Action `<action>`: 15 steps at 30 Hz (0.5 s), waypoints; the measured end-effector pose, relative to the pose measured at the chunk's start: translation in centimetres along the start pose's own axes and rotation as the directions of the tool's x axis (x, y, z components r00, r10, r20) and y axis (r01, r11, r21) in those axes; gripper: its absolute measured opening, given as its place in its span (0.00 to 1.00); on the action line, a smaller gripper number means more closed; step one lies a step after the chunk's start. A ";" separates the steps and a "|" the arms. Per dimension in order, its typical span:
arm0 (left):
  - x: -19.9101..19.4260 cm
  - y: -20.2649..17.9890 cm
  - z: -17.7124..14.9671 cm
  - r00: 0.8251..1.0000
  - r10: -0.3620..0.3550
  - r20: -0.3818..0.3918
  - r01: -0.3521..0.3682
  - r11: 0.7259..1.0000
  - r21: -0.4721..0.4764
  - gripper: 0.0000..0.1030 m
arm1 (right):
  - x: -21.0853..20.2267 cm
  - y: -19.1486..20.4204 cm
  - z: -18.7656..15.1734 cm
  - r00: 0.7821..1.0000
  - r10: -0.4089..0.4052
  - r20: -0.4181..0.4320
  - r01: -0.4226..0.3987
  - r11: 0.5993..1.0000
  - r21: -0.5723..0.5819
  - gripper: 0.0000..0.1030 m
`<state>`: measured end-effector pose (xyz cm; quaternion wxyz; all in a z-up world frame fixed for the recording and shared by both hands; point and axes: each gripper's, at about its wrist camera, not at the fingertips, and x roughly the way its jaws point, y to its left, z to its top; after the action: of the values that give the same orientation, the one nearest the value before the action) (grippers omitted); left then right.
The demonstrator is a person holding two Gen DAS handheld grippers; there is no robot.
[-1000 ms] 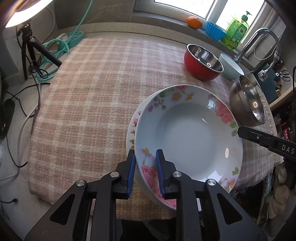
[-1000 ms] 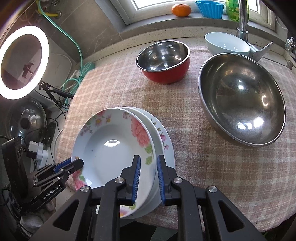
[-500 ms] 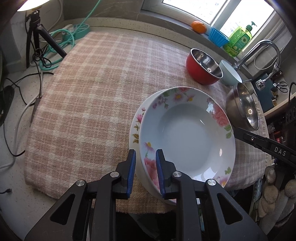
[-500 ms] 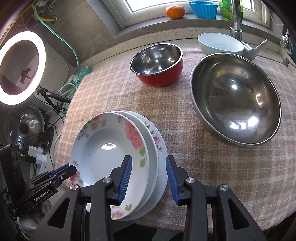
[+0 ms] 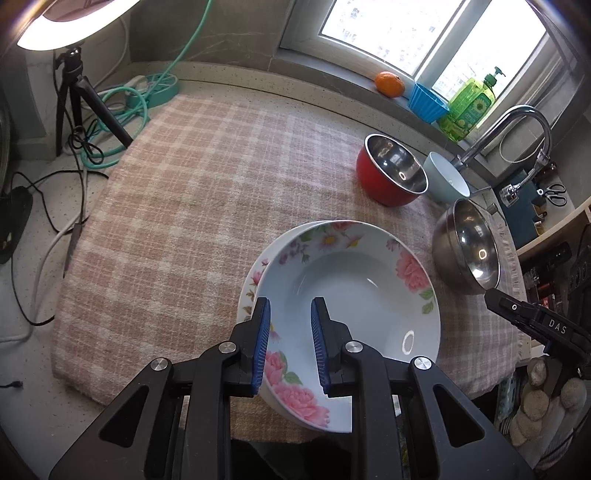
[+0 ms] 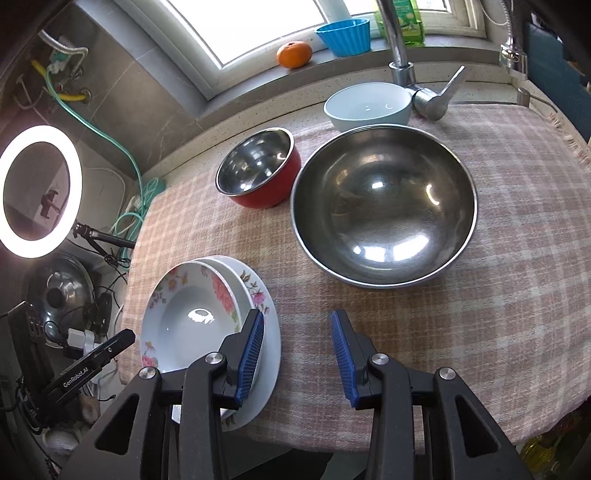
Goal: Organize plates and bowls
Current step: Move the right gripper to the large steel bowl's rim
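Observation:
A stack of floral plates [image 5: 354, 291] sits at the near edge of the checked cloth; it also shows in the right wrist view [image 6: 192, 317]. My left gripper [image 5: 290, 345] is open, its blue pads either side of the top plate's near rim without gripping it. My right gripper [image 6: 297, 350] is wide open, its left pad over the stack's right rim, holding nothing. A large steel bowl [image 6: 384, 214], a red steel-lined bowl [image 6: 258, 166] and a pale blue bowl [image 6: 369, 105] stand farther back.
A faucet [image 6: 402, 62] stands behind the bowls. An orange [image 6: 294, 54], a blue cup [image 6: 345, 35] and a green soap bottle [image 5: 467, 105] are on the windowsill. A ring light [image 6: 37, 192], tripod [image 5: 79, 107] and cables [image 5: 33, 221] lie left of the cloth.
Both grippers have opened and let go of the plate rim. The right gripper has pulled back and to the right; the left has risen a little. The stack now rests on the cloth.

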<state>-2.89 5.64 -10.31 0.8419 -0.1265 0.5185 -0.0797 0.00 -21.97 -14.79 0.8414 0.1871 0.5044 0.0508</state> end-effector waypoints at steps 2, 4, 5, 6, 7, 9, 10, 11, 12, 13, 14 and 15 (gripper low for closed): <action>-0.2 -0.9 0.3 1.000 -0.011 0.010 0.011 1.000 0.013 0.19 | -0.6 -0.9 0.3 1.000 -0.009 0.013 0.009 1.000 0.011 0.34; -0.1 -1.8 0.6 1.000 -0.027 0.015 0.026 0.999 0.026 0.19 | -1.1 -1.8 0.8 0.999 -0.019 0.026 0.018 1.000 0.023 0.34; 0.0 -2.3 0.7 0.999 -0.034 0.014 0.034 0.999 0.031 0.19 | -1.3 -2.3 1.0 0.999 -0.023 0.032 0.022 0.999 0.029 0.34; 0.2 -2.8 0.8 0.999 -0.045 0.010 0.044 0.998 0.035 0.19 | -1.6 -2.9 1.3 0.999 -0.025 0.037 0.024 0.999 0.037 0.34; 0.5 -3.3 0.9 0.998 -0.059 0.005 0.059 0.998 0.035 0.19 | -1.8 -3.4 1.6 0.999 -0.027 0.042 0.025 0.999 0.044 0.34; 1.0 -4.3 1.1 0.997 -0.078 -0.005 0.078 0.996 0.037 0.19 | -2.3 -4.4 2.3 0.998 -0.038 0.054 0.035 0.998 0.048 0.34; 1.3 -4.9 1.1 0.996 -0.086 -0.009 0.086 0.995 0.042 0.19 | -2.4 -4.8 2.6 0.997 -0.046 0.060 0.043 0.998 0.046 0.34; 1.6 -5.5 1.2 0.995 -0.095 -0.014 0.096 0.994 0.047 0.19 | -2.6 -5.3 3.0 0.996 -0.055 0.065 0.052 0.998 0.046 0.34; 1.8 -6.1 1.3 0.995 -0.103 -0.018 0.104 0.993 0.053 0.19 | -2.7 -5.8 3.3 0.996 -0.062 0.067 0.059 0.997 0.049 0.34; 2.1 -6.7 1.4 0.994 -0.109 -0.019 0.110 0.992 0.062 0.19 | -2.7 -6.2 3.6 0.996 -0.064 0.066 0.061 0.997 0.052 0.34; 2.3 -7.4 1.5 0.993 -0.113 -0.021 0.115 0.991 0.073 0.19 | -2.6 -6.7 4.0 0.996 -0.066 0.062 0.063 0.997 0.053 0.34; 2.6 -8.1 1.6 0.992 -0.120 -0.023 0.122 0.989 0.081 0.19 | -2.5 -7.1 4.3 0.996 -0.071 0.059 0.067 0.996 0.055 0.34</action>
<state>-0.28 -2.55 -9.41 0.8352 -0.1222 0.5139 -0.1532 1.77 -30.36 -13.54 0.8523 0.1933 0.4861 0.0026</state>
